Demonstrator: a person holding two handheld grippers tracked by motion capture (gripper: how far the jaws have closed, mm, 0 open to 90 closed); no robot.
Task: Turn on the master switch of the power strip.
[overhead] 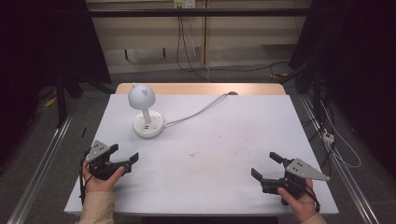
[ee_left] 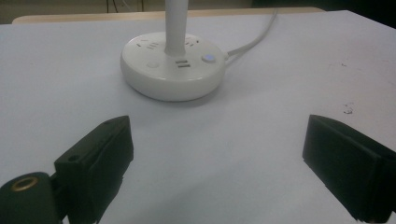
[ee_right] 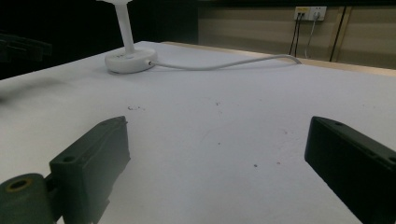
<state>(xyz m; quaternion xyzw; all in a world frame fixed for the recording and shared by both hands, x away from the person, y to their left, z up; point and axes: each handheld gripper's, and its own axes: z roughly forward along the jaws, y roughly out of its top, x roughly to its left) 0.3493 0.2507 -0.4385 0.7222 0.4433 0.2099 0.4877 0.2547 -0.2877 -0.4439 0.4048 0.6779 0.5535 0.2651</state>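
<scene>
Small white desk lamp with a round dome head (overhead: 141, 95) standing near the far left corner of the white rectangular table (overhead: 233, 140), on a round white plastic base (ee_left: 173, 65) that doubles as a socket hub. Head cut off at the top of both gripper views, just the white stem (ee_left: 176, 25) showing. Markings on the base hard to read: a couple of slot pairs, a pale round pad, a small bluish button (ee_left: 208, 58) (can't tell whether lit or only shiny). White cord (overhead: 198, 111) running from the base toward the far edge, end lost past the table's wooden rim.

Black two-jaw left gripper (overhead: 125, 157) near the left edge, close to the front, jaws spread wide with nothing between them, well short of the lamp base. Black two-jaw right gripper (overhead: 265, 165) near the front right corner, jaws likewise wide apart and empty, well apart from the lamp. Faint dark specks on the tabletop (ee_right: 135, 108), too small to make out.
</scene>
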